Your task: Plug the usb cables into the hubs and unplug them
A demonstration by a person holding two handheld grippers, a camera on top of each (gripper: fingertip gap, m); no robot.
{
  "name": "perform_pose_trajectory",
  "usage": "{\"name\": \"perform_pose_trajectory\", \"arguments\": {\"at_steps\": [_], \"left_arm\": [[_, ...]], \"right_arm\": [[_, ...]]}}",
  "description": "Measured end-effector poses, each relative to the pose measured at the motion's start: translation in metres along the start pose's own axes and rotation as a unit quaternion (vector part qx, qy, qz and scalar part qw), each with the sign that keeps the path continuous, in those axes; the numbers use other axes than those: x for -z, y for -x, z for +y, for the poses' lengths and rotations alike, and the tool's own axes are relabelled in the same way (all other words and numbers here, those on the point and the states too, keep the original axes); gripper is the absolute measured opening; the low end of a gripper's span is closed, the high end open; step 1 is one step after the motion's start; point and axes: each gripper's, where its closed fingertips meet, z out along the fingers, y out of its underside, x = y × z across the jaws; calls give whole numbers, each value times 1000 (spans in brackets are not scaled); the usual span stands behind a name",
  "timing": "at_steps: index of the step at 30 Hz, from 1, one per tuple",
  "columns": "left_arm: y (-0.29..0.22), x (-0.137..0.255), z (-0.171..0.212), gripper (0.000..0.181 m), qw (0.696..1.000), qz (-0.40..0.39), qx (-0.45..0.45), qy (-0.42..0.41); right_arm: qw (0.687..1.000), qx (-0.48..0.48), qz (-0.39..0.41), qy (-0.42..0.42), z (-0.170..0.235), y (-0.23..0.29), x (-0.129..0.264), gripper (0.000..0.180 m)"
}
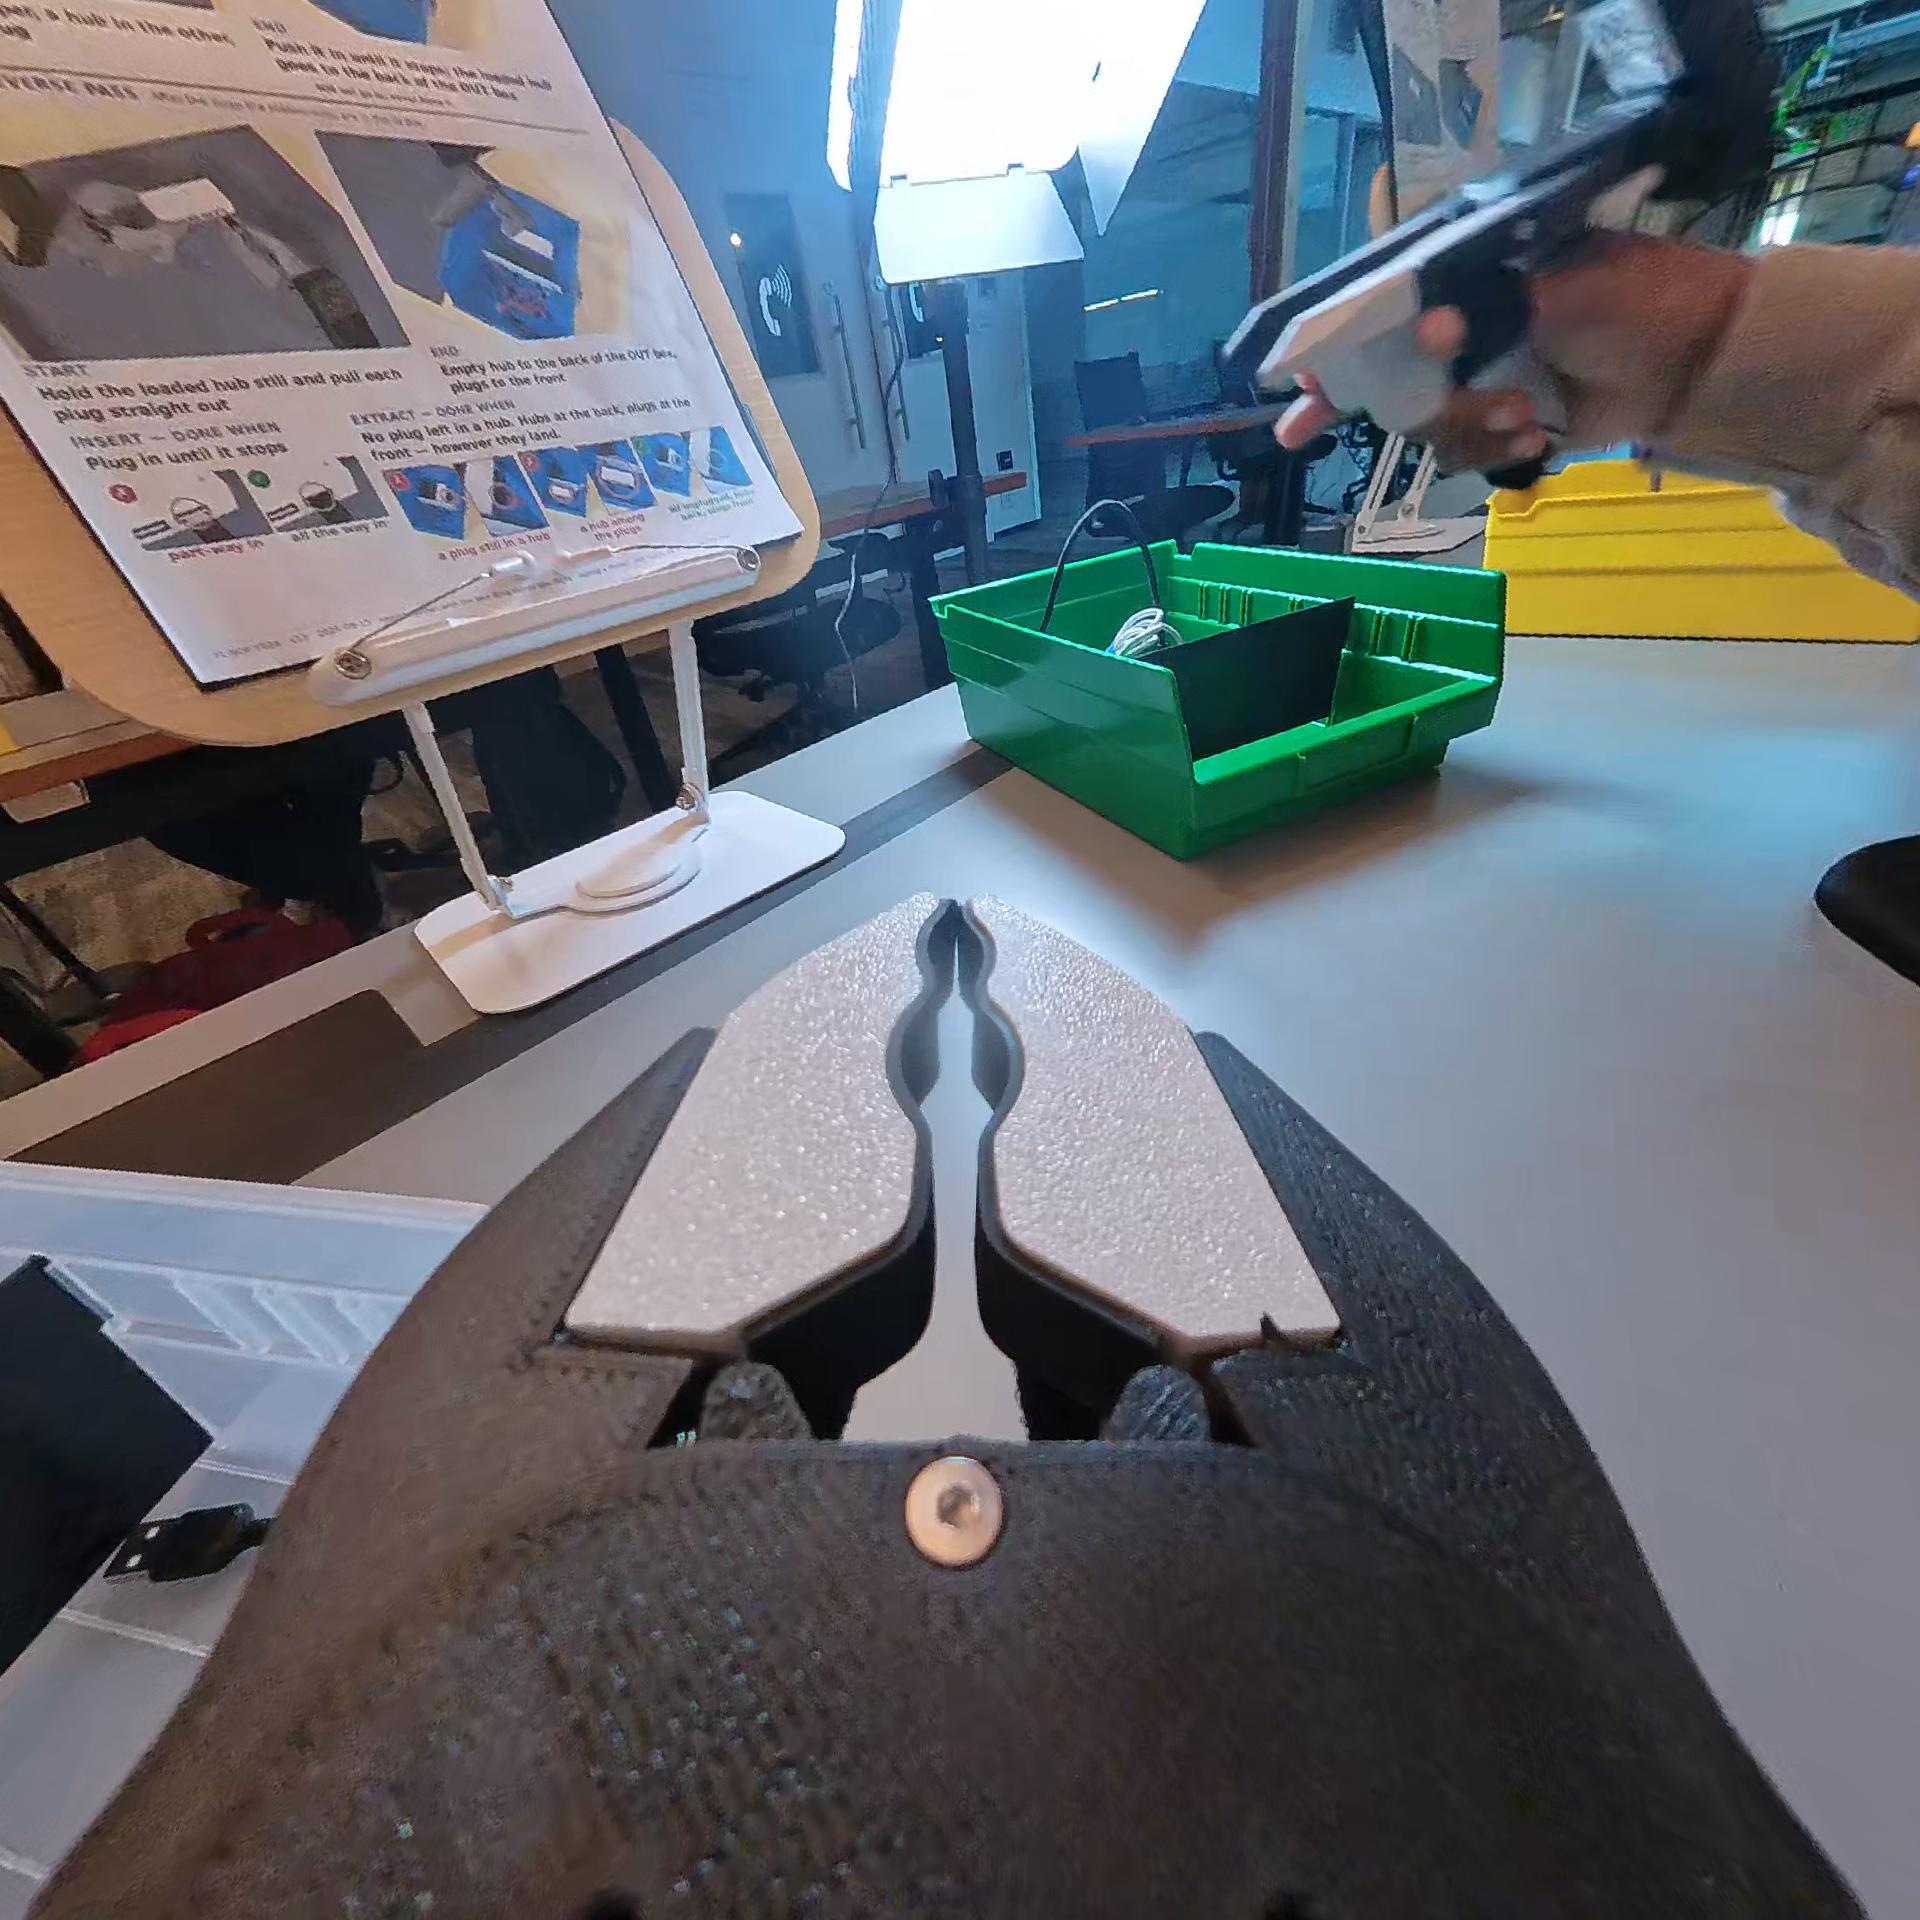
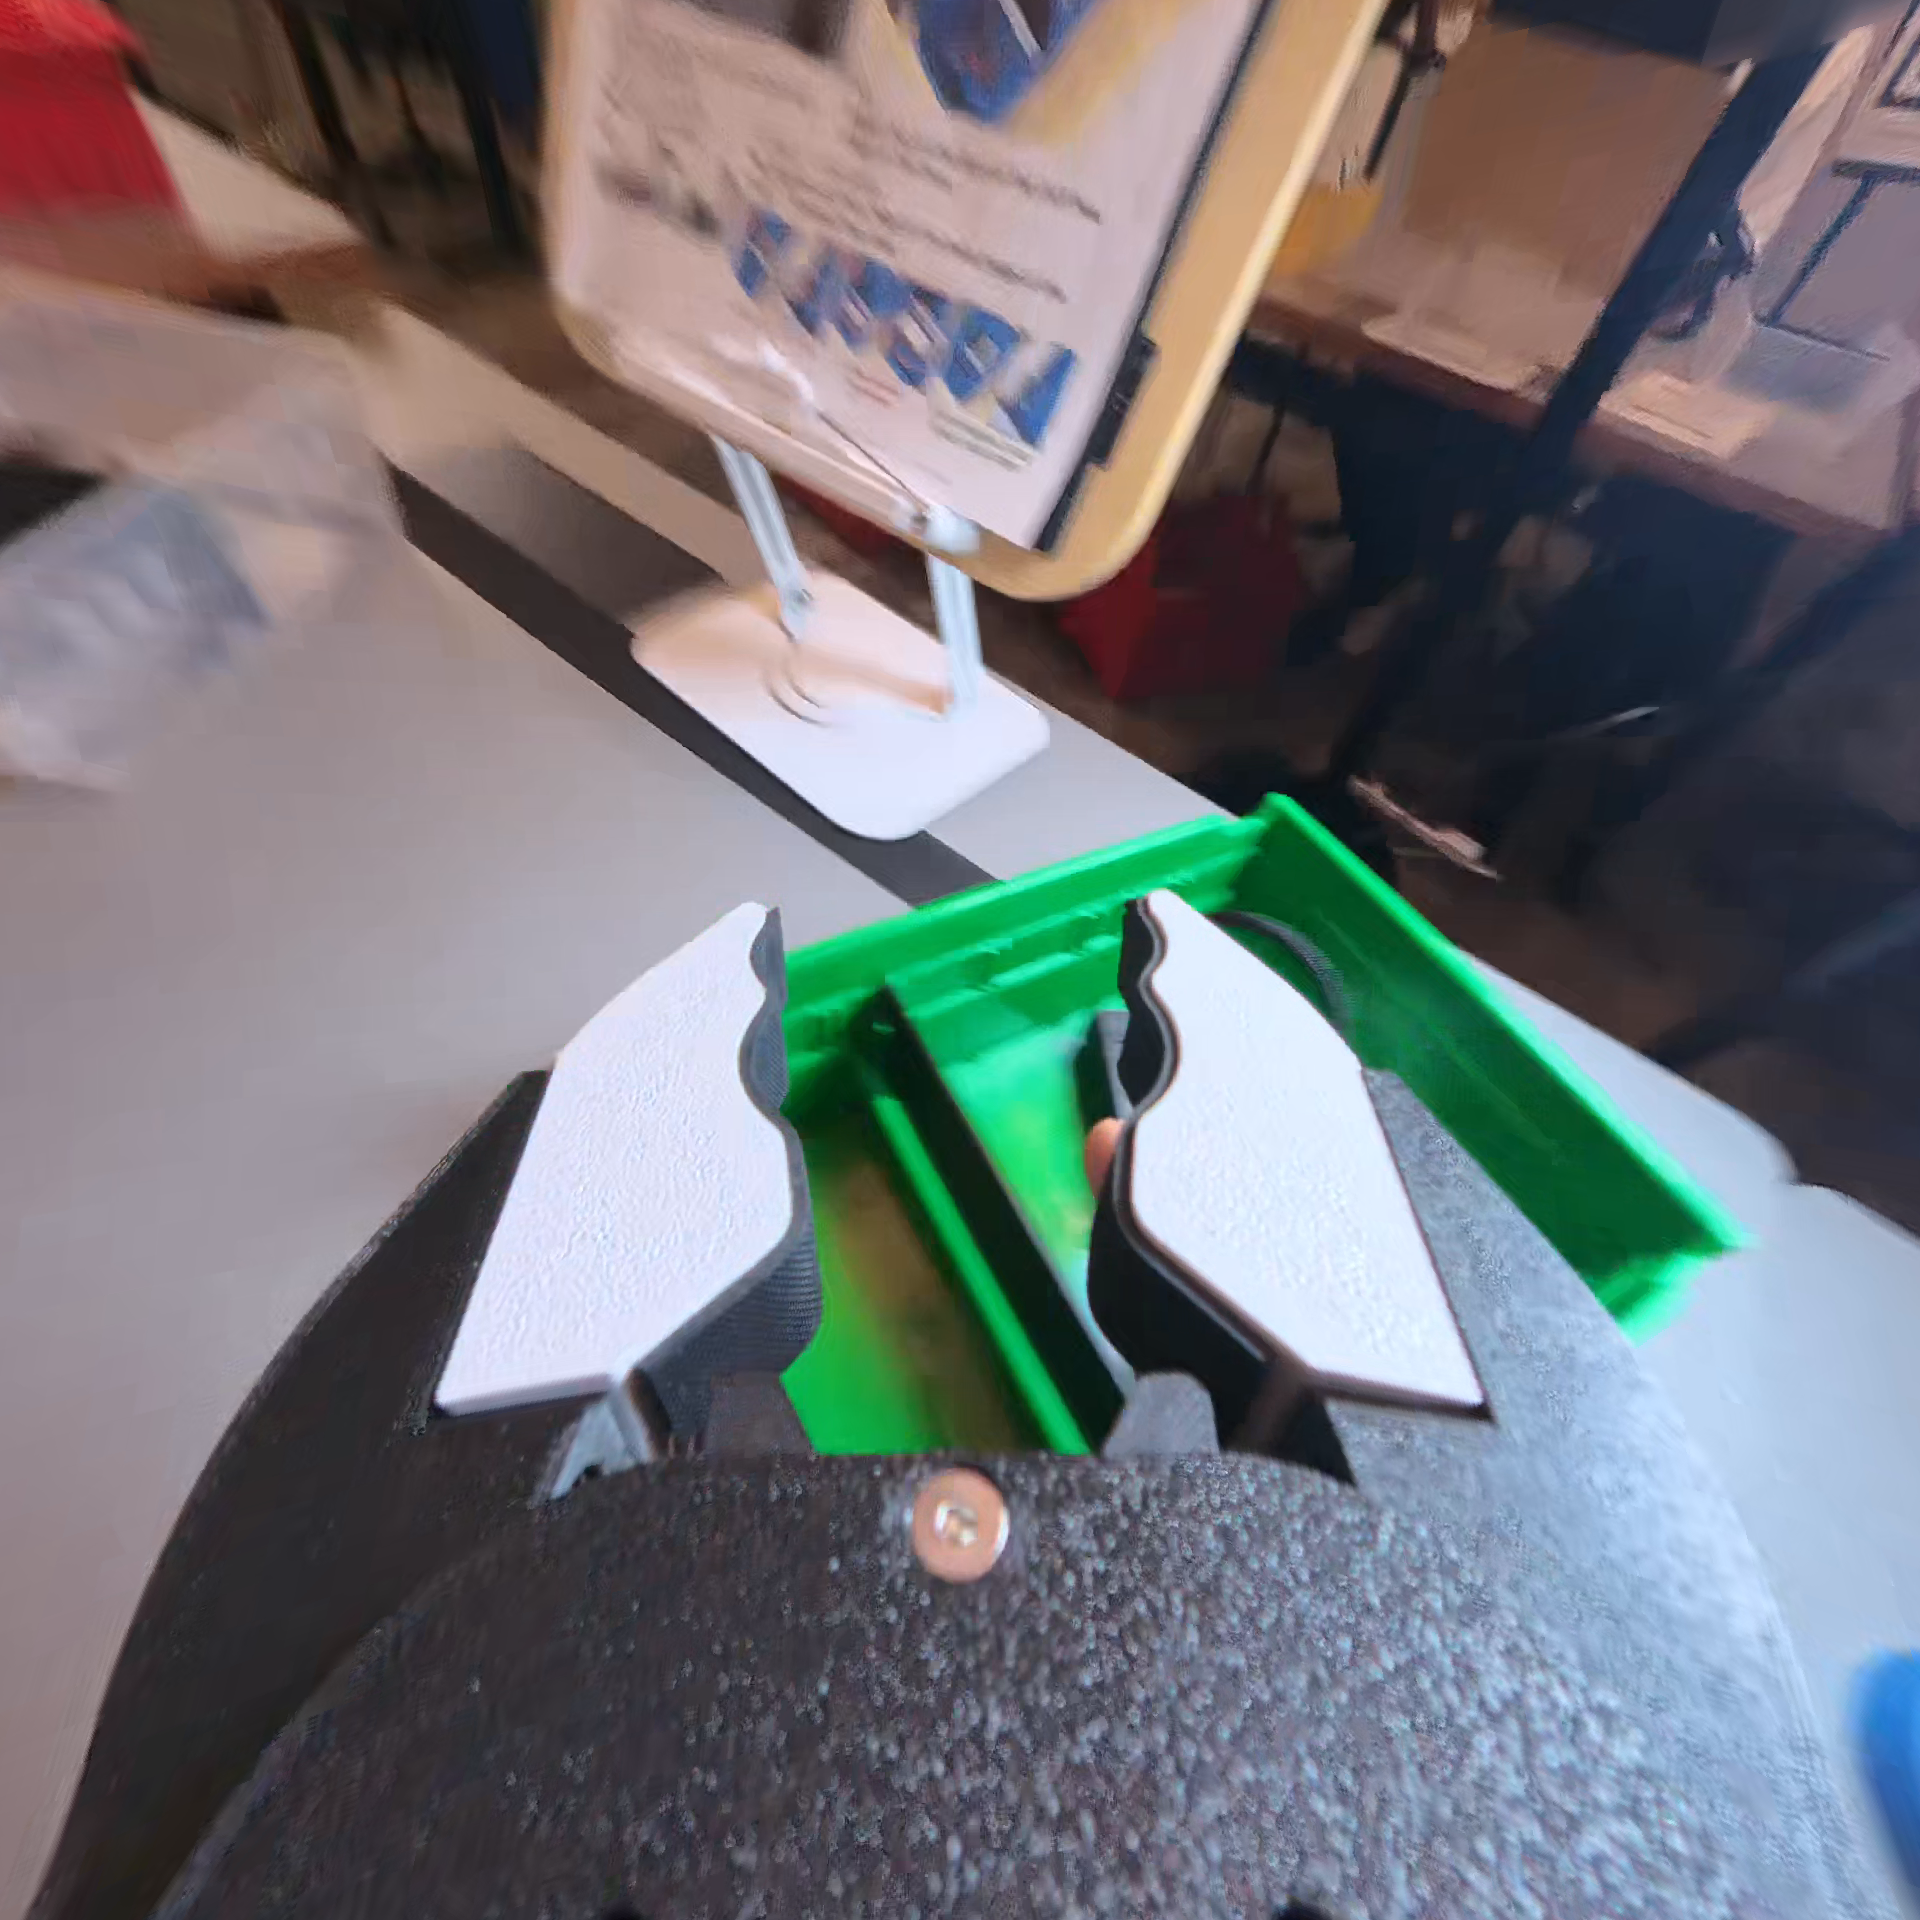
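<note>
Grey surface carries, from the left, a white bin with a black usb plug, an instruction stand, then a green bin holding coiled cables. Left gripper rests with jaws closed, empty. Right gripper hangs over the green bin, jaws apart, empty: likely the fetching step, next descending onto a cable.

A: We see an instruction sheet on a wooden board, held by a white stand at the grey worktop edge.

B: We also note a yellow bin farther back and a lit lamp panel.
</note>
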Motion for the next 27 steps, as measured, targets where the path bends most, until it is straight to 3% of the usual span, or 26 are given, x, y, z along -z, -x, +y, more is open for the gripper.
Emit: {"name": "perform_pose_trajectory", "arguments": {"at_steps": [1, 7, 15, 19, 22, 24, 27], "left_arm": [[1, 1, -2, 0, 1000, -4, 1, -3], [15, 16, -24, 0, 998, -47, -21, -27], [117, 81, -77, 0, 980, -192, 11, -55], [177, 91, -77, 6, 978, -201, -10, 55], [231, 84, -49, 19, 961, -189, -33, 201], [253, 77, -14, 25, 939, -139, -35, 312], [249, 69, 39, 41, 906, -30, 33, 421]], "right_arm": [[999, -22, -13, -27, 1, 22, 9, 63], [991, -92, -60, -79, 63, 129, 25, 60], [991, -64, -26, -114, 83, 142, 20, 54], [991, -66, -50, -103, 89, 150, 13, 53], [992, -54, -59, -95, 92, 156, 9, 52], [993, -49, -65, -89, 95, 160, 8, 51], [994, -36, -72, -75, 102, 165, 7, 50]]}}
